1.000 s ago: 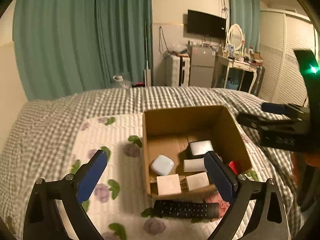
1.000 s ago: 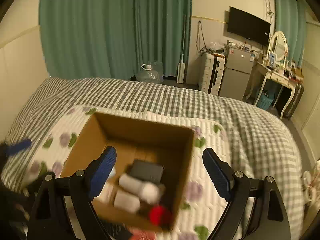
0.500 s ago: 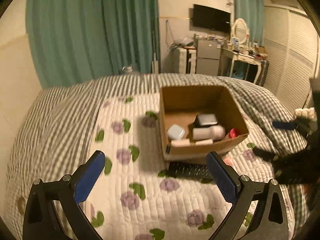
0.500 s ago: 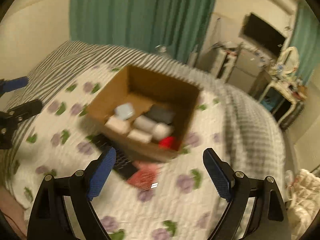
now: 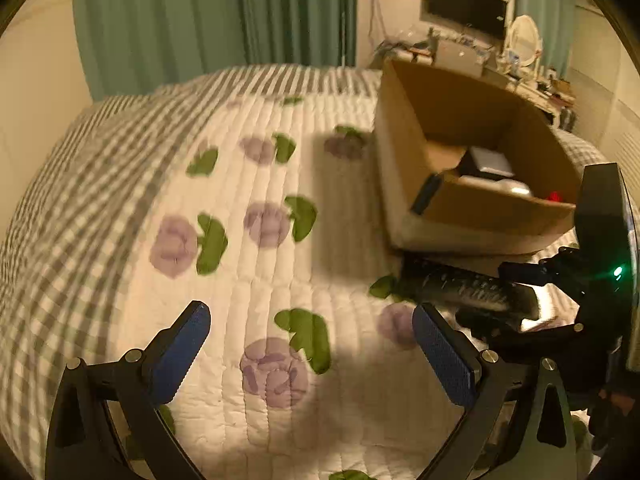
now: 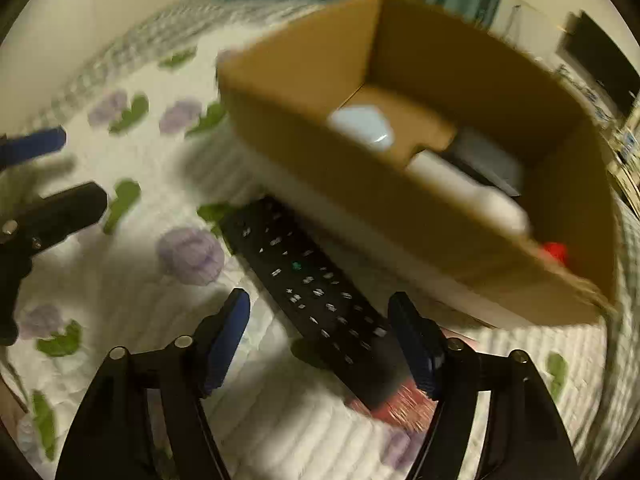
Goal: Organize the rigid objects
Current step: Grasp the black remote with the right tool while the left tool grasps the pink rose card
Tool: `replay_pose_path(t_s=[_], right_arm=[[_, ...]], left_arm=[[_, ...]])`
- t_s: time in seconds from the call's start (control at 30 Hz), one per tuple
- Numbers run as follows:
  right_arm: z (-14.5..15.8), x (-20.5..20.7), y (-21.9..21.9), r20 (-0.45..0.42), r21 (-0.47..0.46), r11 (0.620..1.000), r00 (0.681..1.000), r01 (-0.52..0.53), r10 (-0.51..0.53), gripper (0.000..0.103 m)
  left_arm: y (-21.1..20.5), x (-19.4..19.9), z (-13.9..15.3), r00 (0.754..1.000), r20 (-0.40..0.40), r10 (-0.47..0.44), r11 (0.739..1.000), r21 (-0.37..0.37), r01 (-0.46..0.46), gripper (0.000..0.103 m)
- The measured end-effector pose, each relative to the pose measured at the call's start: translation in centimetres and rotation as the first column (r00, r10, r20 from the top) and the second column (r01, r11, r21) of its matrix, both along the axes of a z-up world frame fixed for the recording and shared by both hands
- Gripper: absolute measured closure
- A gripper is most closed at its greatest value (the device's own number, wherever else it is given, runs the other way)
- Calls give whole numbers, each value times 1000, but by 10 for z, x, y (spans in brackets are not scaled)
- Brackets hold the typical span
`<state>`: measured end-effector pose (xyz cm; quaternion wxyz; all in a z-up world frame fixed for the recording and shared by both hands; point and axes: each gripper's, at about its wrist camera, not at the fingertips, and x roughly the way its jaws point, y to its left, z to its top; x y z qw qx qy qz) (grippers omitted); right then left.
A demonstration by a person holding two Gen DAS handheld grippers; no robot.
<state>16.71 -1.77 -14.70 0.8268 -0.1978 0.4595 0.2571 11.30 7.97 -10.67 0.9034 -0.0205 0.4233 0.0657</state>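
Observation:
A black remote control [image 6: 316, 292] lies on the floral quilt in front of a cardboard box [image 6: 400, 208]; it also shows in the left wrist view [image 5: 468, 290]. My right gripper [image 6: 324, 340] is open, low over the quilt, its fingers on either side of the remote's near end without touching it. A pink-red flat item [image 6: 400, 404] lies partly under the remote. The box [image 5: 472, 208] holds a white rounded case [image 6: 364, 124], a white cylinder, a dark device and a red object [image 6: 556, 252]. My left gripper [image 5: 312, 344] is open and empty above the quilt, left of the remote.
The bed carries a white quilt with purple flowers [image 5: 272, 372] and a grey checked blanket [image 5: 80, 152] along its left side. Green curtains [image 5: 224, 12], a TV [image 5: 464, 4] and a cluttered desk stand behind. The image is motion-blurred.
Both grippers dropped from high above the box to just over the quilt. My right gripper closed in on the remote and now straddles its near end, jaws narrower than before.

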Motion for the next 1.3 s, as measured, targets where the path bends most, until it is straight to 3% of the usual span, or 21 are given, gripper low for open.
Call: replay_pose_path(t_s=[0.07, 0.2, 0.33, 0.53, 0.73, 0.9, 1.03, 1.3], right_arm=[[-13, 5, 8, 7, -40, 999, 1000, -22, 23, 46], [-22, 13, 10, -18, -14, 1000, 1000, -24, 24, 55], [-14, 3, -1, -81, 5, 999, 996, -31, 32, 79], [20, -35, -44, -68, -35, 997, 995, -73, 71, 84], [45, -33, -122, -128, -53, 996, 989, 73, -79, 84], [47, -20, -163, -104, -62, 983, 978, 175, -181, 84], [37, -12, -181, -110, -59, 981, 975, 187, -192, 84], [11, 15, -186, -170, -7, 983, 968, 184, -182, 85]], left_arm=[[1, 3, -6, 1000, -13, -3, 1000, -13, 3, 0], [-1, 3, -12, 1000, -27, 0, 1000, 6, 1, 0], [-5, -1, -10, 999, -45, 18, 999, 31, -17, 0], [-21, -14, 3, 999, -45, -10, 1000, 9, 11, 0], [-77, -14, 18, 997, -46, -60, 997, -50, 58, 0], [-143, 2, 21, 992, -43, -116, 993, -38, 114, 0], [-180, 19, 11, 990, -64, -126, 992, -5, 126, 0], [-193, 46, -26, 991, -129, -47, 998, -39, 42, 0]])
